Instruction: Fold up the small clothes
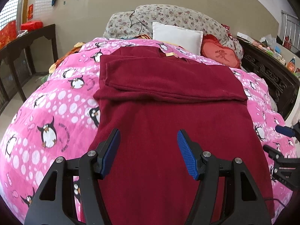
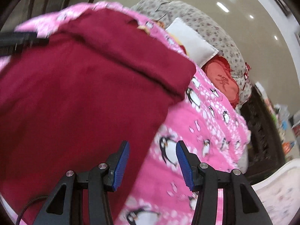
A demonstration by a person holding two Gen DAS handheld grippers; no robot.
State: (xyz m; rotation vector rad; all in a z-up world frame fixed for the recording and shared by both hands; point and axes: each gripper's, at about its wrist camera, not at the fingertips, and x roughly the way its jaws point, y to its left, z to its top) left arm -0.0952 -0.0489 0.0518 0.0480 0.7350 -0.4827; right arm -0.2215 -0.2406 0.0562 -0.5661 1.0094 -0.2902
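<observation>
A dark red garment lies flat on a pink penguin-print blanket, with its far part folded back toward me in a band across its width. My left gripper is open and empty above the garment's near half. My right gripper is open and empty over the garment's right edge, where red cloth meets the pink blanket. The right gripper also shows at the right edge of the left wrist view. The right wrist view is blurred.
A white pillow, a red heart cushion and a floral bolster lie at the bed's head. A dark wooden table stands to the left, a dark carved cabinet to the right.
</observation>
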